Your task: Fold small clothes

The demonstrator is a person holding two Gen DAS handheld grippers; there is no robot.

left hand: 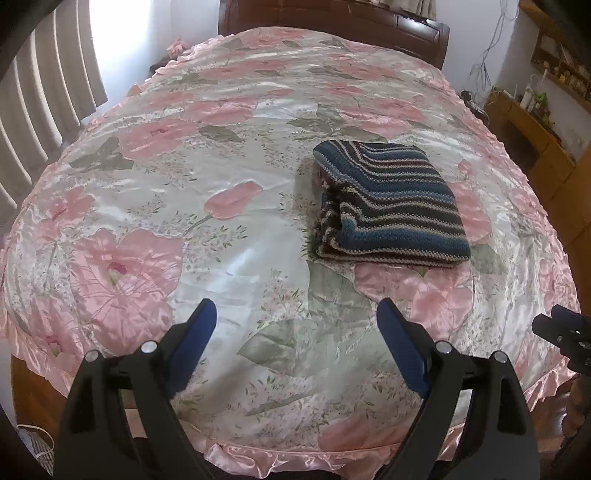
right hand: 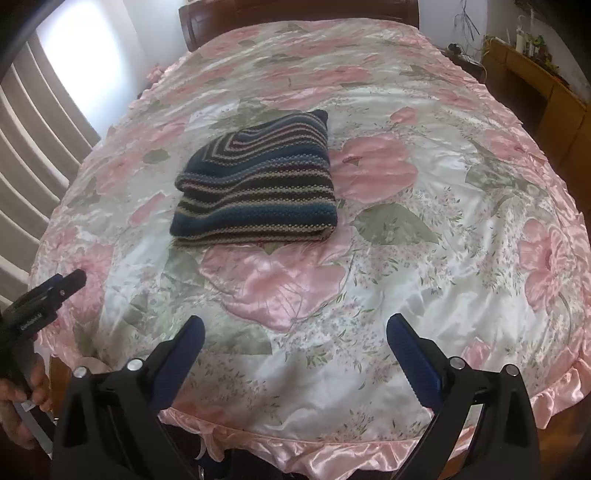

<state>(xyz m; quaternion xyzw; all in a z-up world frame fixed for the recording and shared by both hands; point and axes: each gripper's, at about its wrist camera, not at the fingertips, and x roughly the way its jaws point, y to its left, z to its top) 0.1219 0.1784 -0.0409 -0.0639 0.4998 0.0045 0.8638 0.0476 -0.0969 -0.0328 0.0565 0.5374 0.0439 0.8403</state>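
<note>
A striped knit garment (left hand: 391,203) in blue, black and cream lies folded into a thick rectangle on the pink floral bedspread (left hand: 229,206). In the right wrist view the same folded garment (right hand: 255,188) sits left of centre, well beyond the fingers. My left gripper (left hand: 295,310) hangs open over the near part of the bed, with nothing between its blue pads. My right gripper (right hand: 295,325) is open too and holds nothing. Each gripper shows at the edge of the other's view: the right one (left hand: 554,325), the left one (right hand: 70,280) with a hand behind it.
The satin bedspread (right hand: 406,258) has a ruffled pink edge along the near side. A dark wooden headboard (left hand: 332,22) stands at the far end. Striped curtains (left hand: 44,96) hang on the left; a wooden cabinet (left hand: 535,147) with small items stands on the right.
</note>
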